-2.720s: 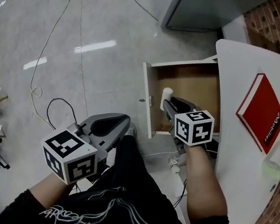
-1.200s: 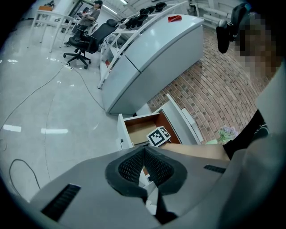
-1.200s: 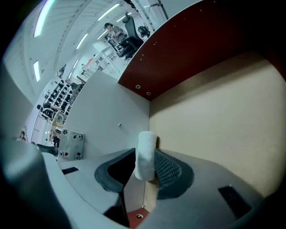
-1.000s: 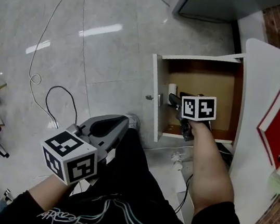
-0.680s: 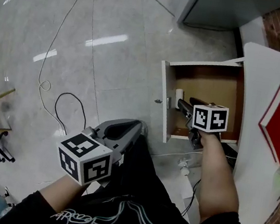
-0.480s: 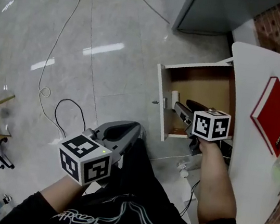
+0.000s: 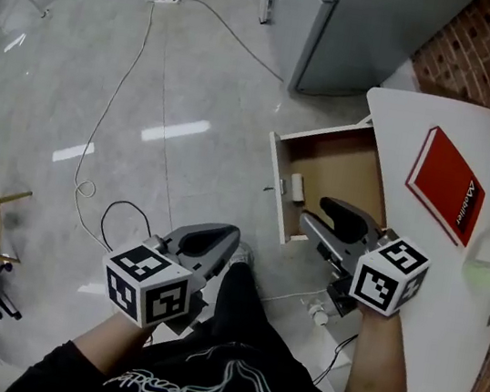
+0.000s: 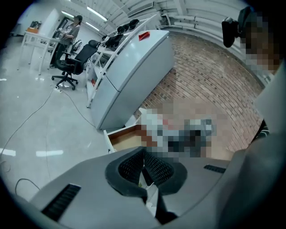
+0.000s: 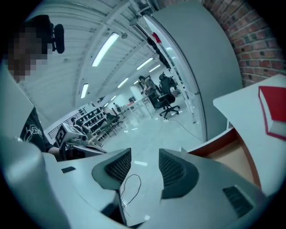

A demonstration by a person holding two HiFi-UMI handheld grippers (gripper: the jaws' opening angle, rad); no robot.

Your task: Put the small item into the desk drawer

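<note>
The small item (image 7: 298, 187) lies in the open drawer (image 7: 342, 164), just inside its front edge and about midway along it — its long axis runs parallel to that edge. The right tool (image 7: 318, 213) hangs over the drawer's side edge nearest the person, jaws apart and empty. The left tool (image 7: 220, 238) is closed on nothing — well apart, above the floor (image 7: 152, 83).

I log: item (image 7: 298, 187) in drawer (image 7: 342, 164), just beside its front panel (image 7: 275, 181); drawer out from desk (image 7: 450, 297), leftward in my head view; book (image 7: 447, 184) on desk, right of drawer; my right gripper (image 7: 313, 212) before drawer; left gripper (image 7: 220, 235) farther left, above floor (image 7: 111, 49), cable (image 7: 127, 203) beside it; cabinet (image 7: 363, 34) behind drawer
</note>
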